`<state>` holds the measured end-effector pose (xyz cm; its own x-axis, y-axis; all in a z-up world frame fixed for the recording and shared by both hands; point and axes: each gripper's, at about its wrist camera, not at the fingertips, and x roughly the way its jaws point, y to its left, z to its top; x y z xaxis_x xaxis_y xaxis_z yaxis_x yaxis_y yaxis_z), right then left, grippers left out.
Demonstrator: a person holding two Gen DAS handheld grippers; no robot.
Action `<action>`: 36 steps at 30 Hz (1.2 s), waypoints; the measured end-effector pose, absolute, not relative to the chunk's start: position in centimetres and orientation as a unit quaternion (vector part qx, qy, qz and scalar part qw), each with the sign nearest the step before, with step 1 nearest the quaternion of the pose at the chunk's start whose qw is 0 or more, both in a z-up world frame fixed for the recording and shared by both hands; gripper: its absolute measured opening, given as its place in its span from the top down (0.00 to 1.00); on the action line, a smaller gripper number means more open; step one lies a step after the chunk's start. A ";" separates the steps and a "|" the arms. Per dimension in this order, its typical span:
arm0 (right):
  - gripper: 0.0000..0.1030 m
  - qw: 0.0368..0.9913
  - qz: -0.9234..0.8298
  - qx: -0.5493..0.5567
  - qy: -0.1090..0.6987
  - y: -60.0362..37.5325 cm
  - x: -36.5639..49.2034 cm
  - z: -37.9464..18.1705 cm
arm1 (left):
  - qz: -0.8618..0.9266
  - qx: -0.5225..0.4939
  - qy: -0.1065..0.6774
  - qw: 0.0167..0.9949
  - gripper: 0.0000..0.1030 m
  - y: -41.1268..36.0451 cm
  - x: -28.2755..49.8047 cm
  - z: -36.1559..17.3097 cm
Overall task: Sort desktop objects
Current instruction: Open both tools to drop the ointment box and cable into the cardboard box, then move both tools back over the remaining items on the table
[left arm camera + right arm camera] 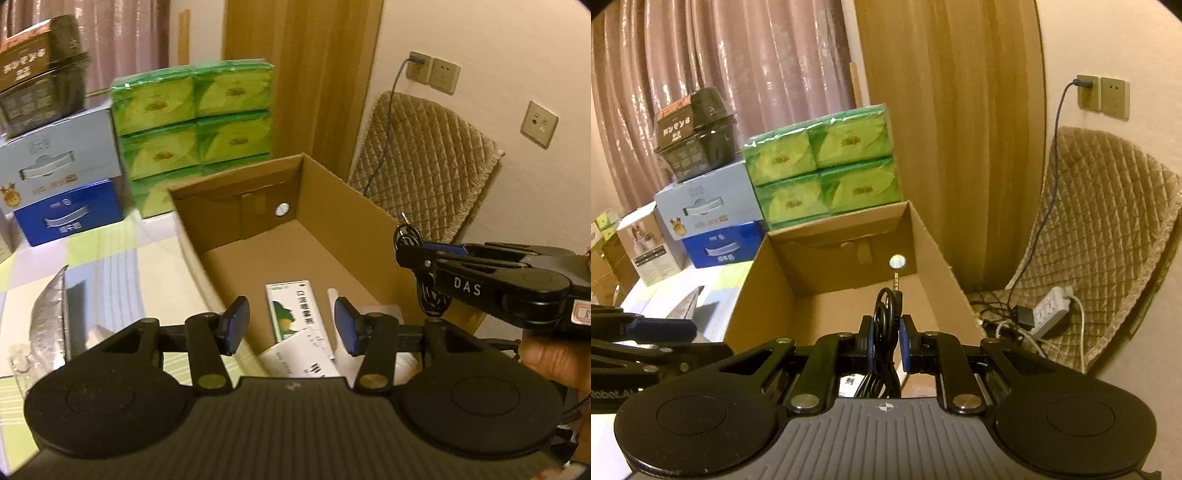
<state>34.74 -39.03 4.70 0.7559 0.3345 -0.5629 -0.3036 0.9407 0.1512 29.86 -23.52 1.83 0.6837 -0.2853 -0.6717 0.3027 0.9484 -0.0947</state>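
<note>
My left gripper (291, 325) stands open over the near end of an open cardboard box (343, 218), with nothing between its blue pads. Below it in the box lie a white and green medicine box (290, 310) and some white papers (295, 358). From the right, my right gripper (404, 254) reaches over the box's right wall, shut on a coiled black audio cable (430, 299). In the right wrist view the right gripper (886, 339) pinches the cable (886, 314), whose jack plug (897, 284) points up over the cardboard box (827, 273). The left gripper (665, 330) shows at the left edge.
Green tissue packs (192, 122) and stacked blue boxes (62, 184) stand behind the box, with a black carton (37, 74) on top. A silver foil pack (48, 321) lies on the table at left. A quilted chair (1100, 236), power strip (1049, 310) and cords sit at right.
</note>
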 end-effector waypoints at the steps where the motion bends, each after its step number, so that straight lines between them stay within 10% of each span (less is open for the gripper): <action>1: 0.89 0.936 0.171 0.026 0.306 -38.9 34.7 4.7 | -0.158 0.011 0.364 0.918 0.56 -23.2 29.7 1.8; 19: 0.59 0.938 0.190 0.052 0.287 -38.2 30.8 7.7 | -0.114 -0.012 0.374 0.920 0.54 -17.7 25.2 1.3; 36: 0.23 0.918 0.264 0.061 0.289 -31.0 20.2 8.8 | -0.034 -0.012 0.388 0.921 0.28 -8.0 14.6 0.7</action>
<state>20.18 -30.98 8.77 0.6944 0.5194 -0.4980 -0.4487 0.8536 0.2647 14.56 -7.98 0.68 0.6958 -0.0728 -0.7145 0.0537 0.9973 -0.0494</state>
